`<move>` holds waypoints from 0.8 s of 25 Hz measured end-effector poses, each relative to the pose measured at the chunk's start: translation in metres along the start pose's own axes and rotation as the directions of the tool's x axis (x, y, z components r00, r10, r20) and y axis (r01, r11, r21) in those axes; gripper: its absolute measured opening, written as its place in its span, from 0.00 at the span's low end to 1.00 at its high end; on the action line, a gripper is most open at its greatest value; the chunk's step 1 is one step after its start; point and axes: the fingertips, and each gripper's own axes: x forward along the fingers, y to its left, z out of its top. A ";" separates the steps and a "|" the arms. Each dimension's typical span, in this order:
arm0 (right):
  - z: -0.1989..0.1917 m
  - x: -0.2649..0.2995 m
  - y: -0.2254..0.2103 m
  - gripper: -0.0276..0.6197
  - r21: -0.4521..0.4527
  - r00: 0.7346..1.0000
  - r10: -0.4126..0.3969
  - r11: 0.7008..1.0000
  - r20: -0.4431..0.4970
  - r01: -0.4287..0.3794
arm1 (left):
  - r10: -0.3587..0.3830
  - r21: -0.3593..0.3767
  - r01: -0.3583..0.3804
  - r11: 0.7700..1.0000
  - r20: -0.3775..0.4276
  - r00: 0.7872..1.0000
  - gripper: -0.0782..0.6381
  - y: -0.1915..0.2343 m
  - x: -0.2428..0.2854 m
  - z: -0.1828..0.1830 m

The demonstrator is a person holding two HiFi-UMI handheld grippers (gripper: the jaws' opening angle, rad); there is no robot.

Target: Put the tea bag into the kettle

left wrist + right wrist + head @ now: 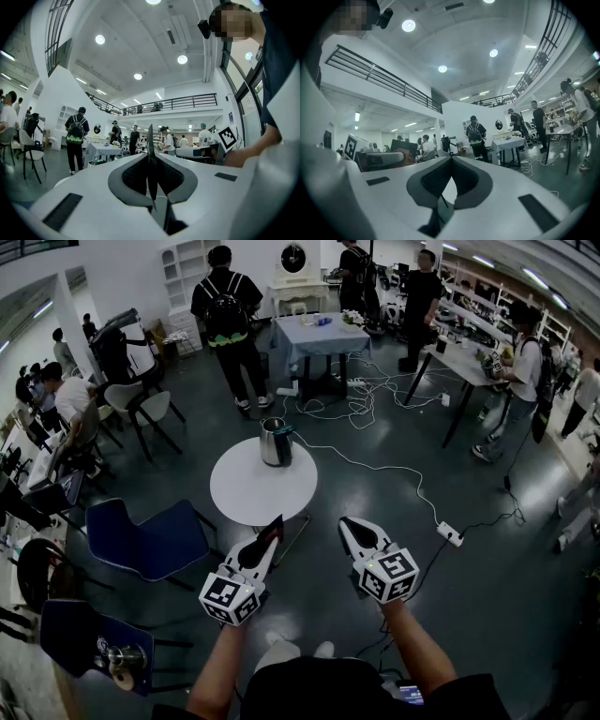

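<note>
While I am pinching my left fingers (132, 176) together on a thin, dark, flat sliver, seemingly the tea bag (150, 138), its edge is poking out past the tips. My right fingers (436, 180) are resting pressed together with nothing between them. Each marker cube (230, 597) is showing black-and-white square patterns rather than words. Well ahead of both tips, the steel kettle (275, 441) is standing upright near the far edge of the round white worktop (253, 491). I am not making out its contents, and any label is too small to read.
</note>
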 end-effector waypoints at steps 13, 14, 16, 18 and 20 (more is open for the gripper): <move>-0.001 -0.003 -0.003 0.07 -0.007 0.999 0.030 1.000 0.011 -0.030 | 0.025 0.002 -0.025 1.000 0.008 1.000 0.16 -0.009 0.004 -0.004; 0.000 -0.001 -0.003 0.07 -0.010 0.999 0.034 0.999 0.011 -0.034 | 0.026 0.003 -0.026 1.000 0.009 1.000 0.16 -0.009 0.005 -0.003; 0.003 0.005 -0.004 0.07 -0.013 0.999 0.040 0.999 0.011 -0.040 | 0.029 0.006 -0.029 1.000 0.005 1.000 0.16 -0.005 0.006 -0.002; 0.004 0.012 -0.005 0.07 -0.015 0.999 0.045 0.999 0.010 -0.045 | 0.035 0.009 -0.035 0.999 -0.001 0.999 0.16 0.000 0.009 -0.002; 0.005 0.017 -0.008 0.07 -0.018 0.999 0.047 0.999 0.005 -0.047 | 0.038 0.013 -0.038 0.999 -0.006 0.999 0.16 0.004 0.013 -0.002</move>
